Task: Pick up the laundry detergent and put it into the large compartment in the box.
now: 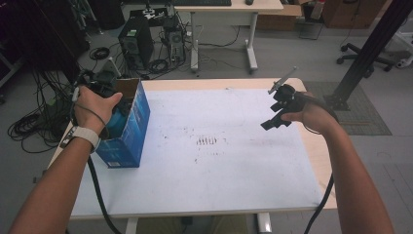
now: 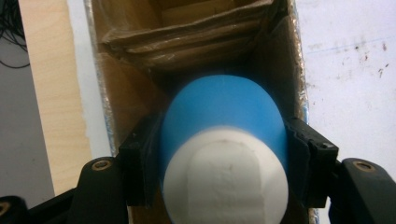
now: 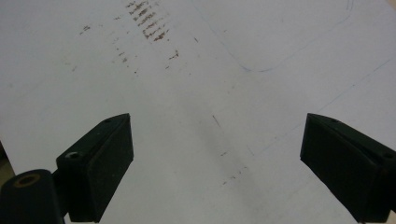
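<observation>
A blue cardboard box [image 1: 127, 131] stands open-topped at the table's left side. My left gripper [image 2: 224, 158] is shut on a blue bottle [image 2: 224, 116] with a white cap [image 2: 226, 179], and holds it inside the box's brown interior [image 2: 135, 88]. From above, the blue bottle [image 1: 116, 119] shows just below my left hand at the box's opening. My right gripper [image 1: 273, 113] hovers over the table's right side, open, with nothing between its fingers [image 3: 100, 163].
The white table sheet [image 1: 214, 161] carries a patch of dark smudges [image 1: 207, 141] near the middle. Folded cardboard flaps [image 2: 187, 37] sit deeper inside the box. Beyond the table lie cables, computer towers [image 1: 136, 41] and another desk.
</observation>
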Demonstrator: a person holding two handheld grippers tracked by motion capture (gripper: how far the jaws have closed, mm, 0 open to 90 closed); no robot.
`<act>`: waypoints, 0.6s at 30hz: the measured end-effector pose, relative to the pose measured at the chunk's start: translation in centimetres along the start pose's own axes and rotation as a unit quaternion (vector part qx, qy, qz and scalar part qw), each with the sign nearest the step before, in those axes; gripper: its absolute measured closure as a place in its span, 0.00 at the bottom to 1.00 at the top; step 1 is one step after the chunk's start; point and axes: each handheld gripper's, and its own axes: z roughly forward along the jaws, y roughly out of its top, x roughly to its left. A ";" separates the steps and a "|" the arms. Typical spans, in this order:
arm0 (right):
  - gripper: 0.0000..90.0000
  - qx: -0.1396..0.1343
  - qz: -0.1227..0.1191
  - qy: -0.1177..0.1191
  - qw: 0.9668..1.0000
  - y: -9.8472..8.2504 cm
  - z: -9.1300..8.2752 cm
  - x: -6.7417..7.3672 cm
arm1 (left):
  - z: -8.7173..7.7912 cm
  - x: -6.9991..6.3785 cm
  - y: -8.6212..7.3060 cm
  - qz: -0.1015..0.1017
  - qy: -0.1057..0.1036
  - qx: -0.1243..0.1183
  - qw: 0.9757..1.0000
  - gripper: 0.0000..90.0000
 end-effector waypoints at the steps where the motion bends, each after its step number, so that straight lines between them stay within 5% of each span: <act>1: 0.11 0.001 0.000 0.000 1.000 0.0 0.0 0.0 | 0.1 -0.1 0.0 0.002 0.001 0.001 1.000 0.42; 18: 0.11 0.000 0.003 0.001 1.000 -0.1 0.1 0.0 | 1.7 -0.1 -0.3 0.004 0.008 0.015 1.000 0.42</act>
